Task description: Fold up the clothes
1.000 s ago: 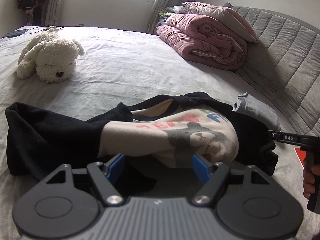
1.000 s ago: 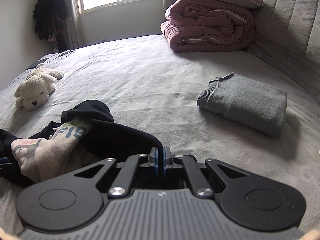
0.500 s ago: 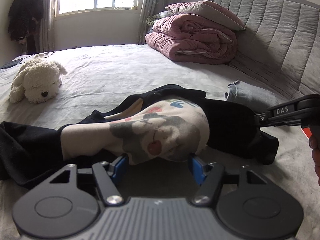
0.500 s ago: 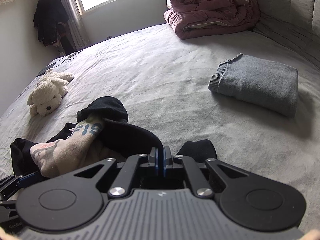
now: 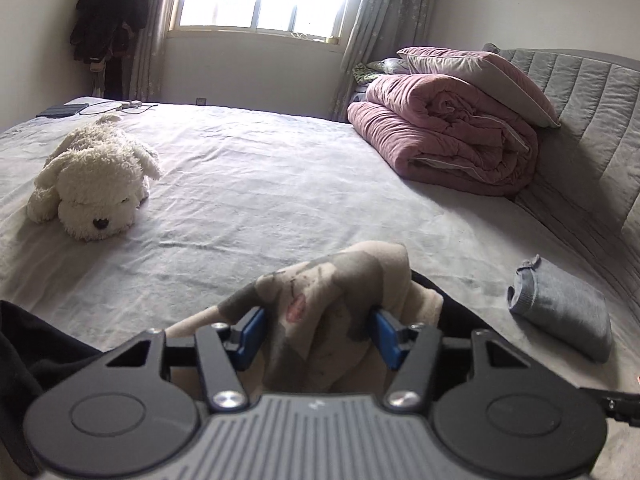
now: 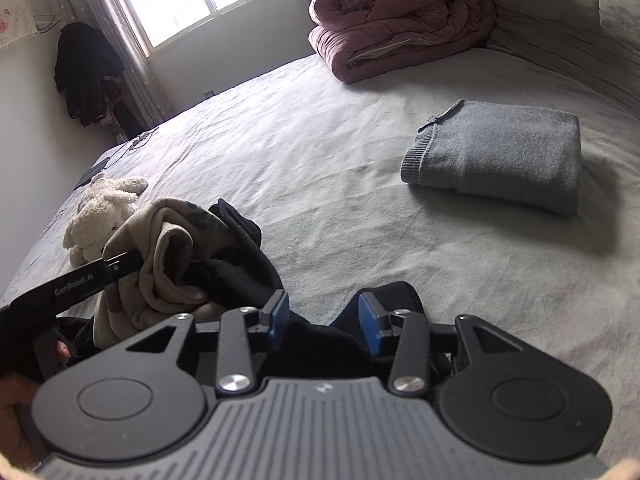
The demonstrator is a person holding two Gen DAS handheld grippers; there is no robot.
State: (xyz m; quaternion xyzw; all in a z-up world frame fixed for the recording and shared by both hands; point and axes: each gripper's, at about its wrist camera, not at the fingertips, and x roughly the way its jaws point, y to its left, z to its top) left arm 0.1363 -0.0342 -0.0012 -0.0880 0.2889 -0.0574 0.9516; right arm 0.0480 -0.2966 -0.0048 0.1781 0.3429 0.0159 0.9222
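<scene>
Left claw (image 5: 316, 334): the blue pads stand apart, with a bunched fold of the cream-and-black printed cotton garment (image 5: 340, 292) lying between them. The pictures do not show whether the pads press the cloth.

Right claw (image 6: 324, 322): the blue pads are spread wide. The black part of the garment lies between and beneath them, and neither pad clamps it.

In the right wrist view, the garment sits on the grey bed sheet (image 6: 320, 152) at 9 to 10 o'clock of the right claw, with its cream part raised into a crumpled mound around the left claw's tip. A person's hand (image 6: 18, 400) is visible at 8 o'clock, at the frame edge.

Further out, at 2 o'clock, a folded grey knitted sweater (image 6: 500, 156) lies flat on the sheet, well apart from the garment. At 10 o'clock, a white plush toy dog (image 6: 106, 204) lies just behind the cream mound.

Farthest, at 1 o'clock, a folded pink quilt (image 6: 400, 12) rests against the grey padded headboard (image 5: 592, 120).
</scene>
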